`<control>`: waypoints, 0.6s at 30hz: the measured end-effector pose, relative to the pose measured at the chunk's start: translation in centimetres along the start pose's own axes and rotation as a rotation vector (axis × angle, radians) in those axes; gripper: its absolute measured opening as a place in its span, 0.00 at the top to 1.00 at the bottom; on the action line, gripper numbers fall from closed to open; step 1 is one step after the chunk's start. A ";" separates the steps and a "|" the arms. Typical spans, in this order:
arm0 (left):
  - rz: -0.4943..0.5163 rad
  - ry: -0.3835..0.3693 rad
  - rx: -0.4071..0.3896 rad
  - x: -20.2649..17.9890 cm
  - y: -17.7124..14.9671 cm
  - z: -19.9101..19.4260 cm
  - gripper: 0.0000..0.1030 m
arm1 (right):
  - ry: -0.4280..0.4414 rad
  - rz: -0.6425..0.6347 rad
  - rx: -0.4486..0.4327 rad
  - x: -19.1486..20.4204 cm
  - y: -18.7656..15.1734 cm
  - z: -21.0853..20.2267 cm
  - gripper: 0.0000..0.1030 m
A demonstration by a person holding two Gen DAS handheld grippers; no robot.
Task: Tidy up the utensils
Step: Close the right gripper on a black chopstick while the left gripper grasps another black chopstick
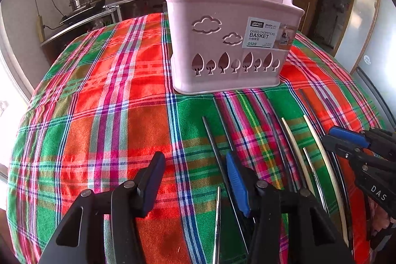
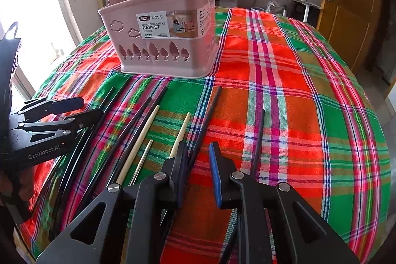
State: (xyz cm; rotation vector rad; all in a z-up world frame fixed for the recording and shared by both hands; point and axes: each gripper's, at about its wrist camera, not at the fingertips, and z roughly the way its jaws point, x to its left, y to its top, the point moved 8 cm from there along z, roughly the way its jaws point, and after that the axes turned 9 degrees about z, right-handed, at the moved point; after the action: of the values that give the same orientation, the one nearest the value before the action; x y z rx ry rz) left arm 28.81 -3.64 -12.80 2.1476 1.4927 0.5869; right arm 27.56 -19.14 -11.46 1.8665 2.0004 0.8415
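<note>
L gripper [image 1: 194, 162] is held tilted steeply down, its 2 fingers [image 1: 154, 172] set about halfway apart w/ a clear gap seen btwn the pads. R gripper [image 2: 198, 152] is pitched down at much the same angle (just beside the L one), its 2 fingers [image 2: 217, 170] drawn close but not touching; a narrow gap is seen.

A table covered with a red, green and pink plaid cloth [image 2: 284, 95] carries a pink plastic basket [image 2: 163, 41] standing upright toward its far edge. Nearer, loose chopsticks lie side by side: several black chopsticks [image 2: 212, 110], two pale wooden ones [image 2: 146, 130] and a thin metal one [image 2: 142, 161].
</note>
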 end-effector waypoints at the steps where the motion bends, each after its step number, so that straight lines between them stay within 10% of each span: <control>1: 0.003 0.000 0.002 -0.1 0.1 0.0 0.54 | -0.005 -0.005 0.002 0.0 0.1 0.1 0.82; 10: 0.032 -0.007 0.028 -1.3 0.9 0.2 0.87 | -0.010 0.009 0.042 -0.2 1.3 1.1 0.89; 18: 0.035 -0.016 0.040 -1.4 1.2 0.4 0.91 | 0.033 0.056 0.096 -0.6 2.3 2.0 0.90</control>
State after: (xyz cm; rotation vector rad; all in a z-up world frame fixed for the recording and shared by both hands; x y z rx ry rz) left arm 29.50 -5.34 -12.55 2.2073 1.4730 0.5546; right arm 30.63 -19.33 -11.79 1.9813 2.0508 0.8096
